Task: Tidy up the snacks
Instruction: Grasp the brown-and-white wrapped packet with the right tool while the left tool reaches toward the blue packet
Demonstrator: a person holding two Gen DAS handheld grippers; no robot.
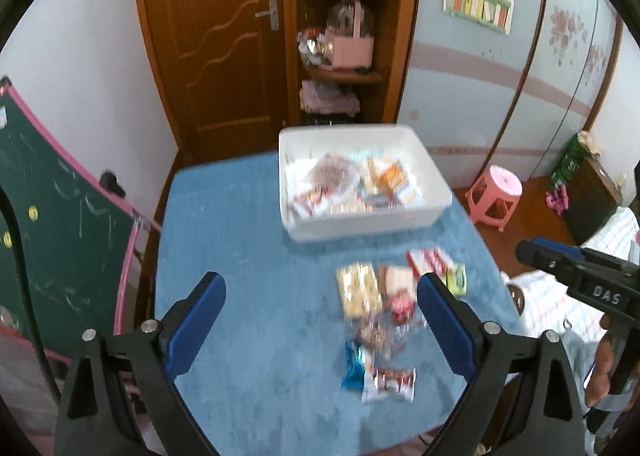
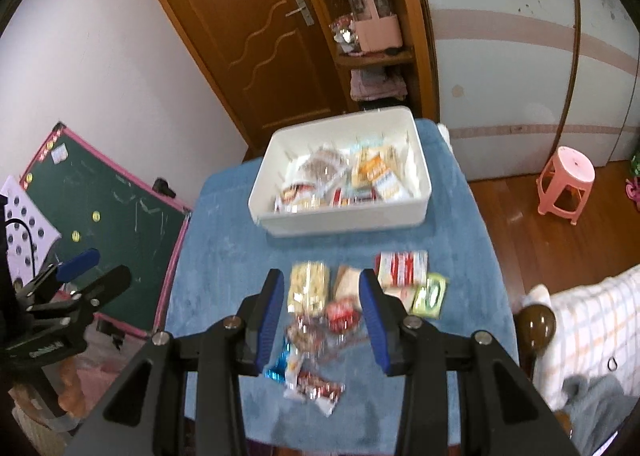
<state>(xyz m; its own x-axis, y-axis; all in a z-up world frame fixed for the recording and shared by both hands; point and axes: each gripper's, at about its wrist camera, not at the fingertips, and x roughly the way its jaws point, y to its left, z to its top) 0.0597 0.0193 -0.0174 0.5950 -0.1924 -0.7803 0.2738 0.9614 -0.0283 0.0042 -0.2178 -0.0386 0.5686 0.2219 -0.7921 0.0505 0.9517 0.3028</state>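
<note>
Snack packets in a loose cluster (image 2: pixel 340 312) are lying on the near half of the blue plush-covered table (image 2: pixel 224 256), among them a yellow cracker pack (image 2: pixel 308 288), a red-and-white wrapped bar pack (image 2: pixel 402 268), a small green sachet (image 2: pixel 431 294) and a blue foil packet (image 2: pixel 280 366); blur is hiding their labels. Farther back, a white rectangular plastic bin (image 2: pixel 340 222) is sitting on the same table, already holding more packets. Above the near cluster, the right gripper (image 2: pixel 320 320) is hovering with its blue-padded fingers apart and nothing between them. Left of it, the left gripper (image 1: pixel 320 320) is hanging over the table with its fingers spread wide, gripping nothing. On the wooden floor to the right, a pink plastic stool (image 2: pixel 566 180) is standing.
</note>
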